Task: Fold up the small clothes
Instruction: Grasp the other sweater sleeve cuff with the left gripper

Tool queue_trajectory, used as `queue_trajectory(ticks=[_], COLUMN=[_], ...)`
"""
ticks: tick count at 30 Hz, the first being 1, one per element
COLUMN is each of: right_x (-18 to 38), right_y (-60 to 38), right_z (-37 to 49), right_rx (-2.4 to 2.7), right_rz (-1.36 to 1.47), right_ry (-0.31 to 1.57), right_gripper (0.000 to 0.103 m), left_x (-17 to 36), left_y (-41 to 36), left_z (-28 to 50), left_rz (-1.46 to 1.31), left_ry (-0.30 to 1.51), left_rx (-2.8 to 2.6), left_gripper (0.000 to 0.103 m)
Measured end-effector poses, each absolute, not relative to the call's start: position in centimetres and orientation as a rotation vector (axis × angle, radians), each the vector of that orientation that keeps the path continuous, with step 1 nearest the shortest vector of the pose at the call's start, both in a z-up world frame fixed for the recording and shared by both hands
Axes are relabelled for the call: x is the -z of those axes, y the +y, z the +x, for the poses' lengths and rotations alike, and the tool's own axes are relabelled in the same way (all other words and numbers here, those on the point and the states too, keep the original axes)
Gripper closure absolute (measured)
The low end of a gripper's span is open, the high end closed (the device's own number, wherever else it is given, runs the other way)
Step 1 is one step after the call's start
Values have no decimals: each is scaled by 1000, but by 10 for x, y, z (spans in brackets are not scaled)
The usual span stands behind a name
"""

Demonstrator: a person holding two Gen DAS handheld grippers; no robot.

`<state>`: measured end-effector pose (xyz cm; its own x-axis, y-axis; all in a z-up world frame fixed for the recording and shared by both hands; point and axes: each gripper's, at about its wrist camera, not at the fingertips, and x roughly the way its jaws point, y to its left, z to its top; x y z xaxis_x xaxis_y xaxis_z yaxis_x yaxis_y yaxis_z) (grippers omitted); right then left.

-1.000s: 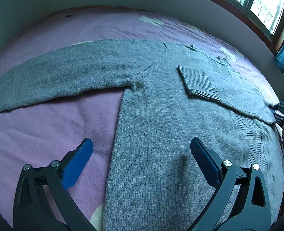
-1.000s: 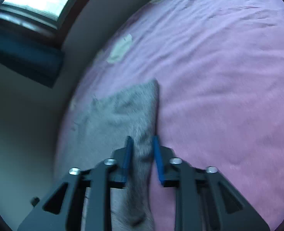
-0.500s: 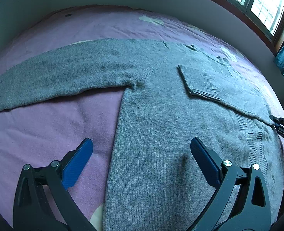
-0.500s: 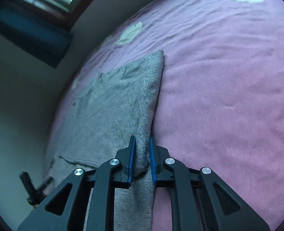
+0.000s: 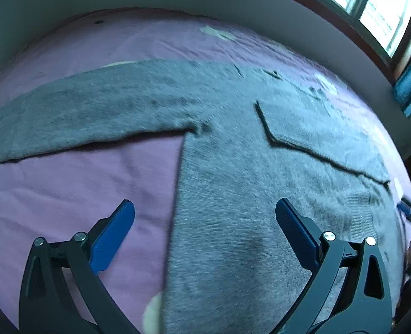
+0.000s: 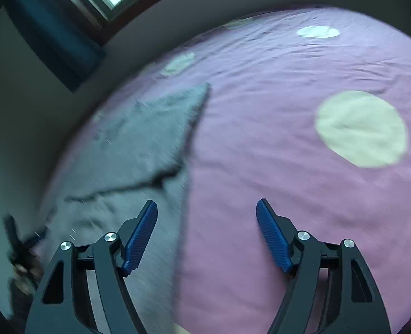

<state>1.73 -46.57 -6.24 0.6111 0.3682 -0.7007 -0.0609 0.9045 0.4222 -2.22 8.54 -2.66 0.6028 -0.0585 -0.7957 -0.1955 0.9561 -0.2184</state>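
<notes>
The grey sweater [image 5: 233, 194] is spread on the purple bedsheet [image 5: 66, 189], one sleeve folded across at 2 o'clock. Both the left gripper [image 5: 205, 222] and right gripper [image 6: 206, 222] are held wide apart, gripping nothing.

Readable text: none
Sweater [image 5: 233, 183]: no label, brand or number to be read
Bedsheet [image 6: 289, 139]: pale spots only, no writing
Grippers: no markings to be read

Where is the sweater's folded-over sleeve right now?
In the left wrist view the folded sleeve lies across the grey sweater body on its right half, toward the window, on the purple bed.
</notes>
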Motion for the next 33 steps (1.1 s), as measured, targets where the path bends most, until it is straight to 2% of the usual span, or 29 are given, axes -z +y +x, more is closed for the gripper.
queue_trajectory(ticks=[1,5,13,22,32,33], right_x=[63,66,67,69,69,69], right_y=[-468,-474,-481,-482,-484,-484], right_z=[14,12,7,9,11,11], right_rx=[-267,-302,-326,-330,-327,-325], right_rz=[377,428,494,514,522,521], right_ry=[868,856,837,830,826,827], right_gripper=[24,16,15,15,14,14], left_x=[24,20,17,29,28,28], left_y=[93,130,244,372,417,420], left_z=[-25,-38,-83,-150,-134,-133], left_rz=[-317,-391,-608,-997,-875,-887], left_ry=[920,906,824,569,509,499], left_rx=[-87,-139,-296,-375,-468,-454], left_gripper=[2,2,2,3,5,9])
